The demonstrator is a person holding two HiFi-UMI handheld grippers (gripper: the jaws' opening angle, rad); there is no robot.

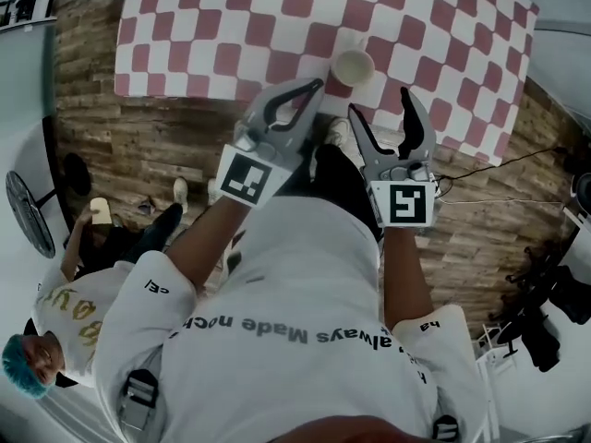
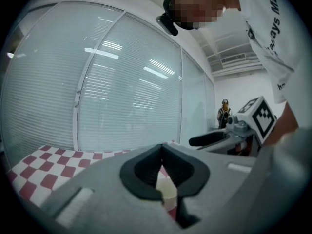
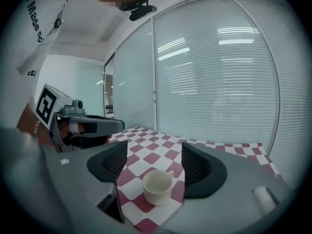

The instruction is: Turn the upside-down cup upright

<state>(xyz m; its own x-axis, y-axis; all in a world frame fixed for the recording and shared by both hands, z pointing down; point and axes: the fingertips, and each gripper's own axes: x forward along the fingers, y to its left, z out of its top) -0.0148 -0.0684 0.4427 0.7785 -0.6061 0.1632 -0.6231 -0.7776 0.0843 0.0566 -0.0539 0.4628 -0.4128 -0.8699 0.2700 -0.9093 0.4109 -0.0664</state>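
Standing upside down by the near edge of the desk [image 1: 231,26], the cup [image 3: 157,188] sits ahead of the right tool [image 3: 155,150], jaws wide and empty, the left tool [image 2: 162,148] pinched closed on nothing, and an off-centre pinch could skid it off that edge.

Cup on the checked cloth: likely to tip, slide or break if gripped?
The cup looks rigid and probably ceramic, so likely breakable if dropped. Short and wide, it seems unlikely to tip. Pushed, it may slide on the checked cloth.
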